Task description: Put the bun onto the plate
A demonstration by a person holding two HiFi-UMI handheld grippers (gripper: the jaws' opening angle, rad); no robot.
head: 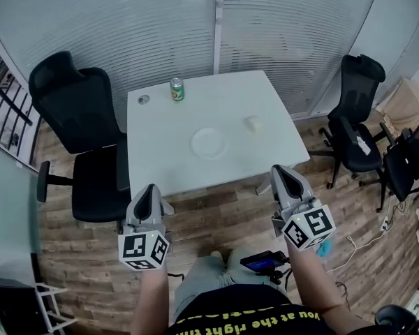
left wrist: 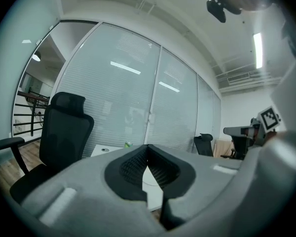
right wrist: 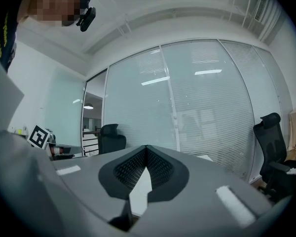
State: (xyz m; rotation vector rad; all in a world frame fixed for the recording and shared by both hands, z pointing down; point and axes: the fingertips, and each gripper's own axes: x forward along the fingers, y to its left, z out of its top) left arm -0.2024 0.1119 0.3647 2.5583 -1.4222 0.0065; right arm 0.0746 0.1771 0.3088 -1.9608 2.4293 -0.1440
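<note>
Bun (head: pixel 252 123) lies on the bench (head: pixel 160 138), just right of the plate (head: pixel 209 143) and ahead of both tongs. Right tongs (head: pixel 280 171) are nearer than left tongs (head: pixel 151 188). Both are closed and empty.

A white bench (head: pixel 160 152) stood on a wood-plank floor (head: pixel 223 215) before a frosted glass wall (head: pixel 126 26). A black office chair (head: pixel 77 110) sat at its left, and two more chairs (head: pixel 356 128) at right. Ceiling strip lights (left wrist: pixel 258 48) glowed.

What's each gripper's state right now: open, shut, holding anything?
Left gripper: shut, jaws together, nothing between them.
Right gripper: shut, jaws together, nothing between them.
</note>
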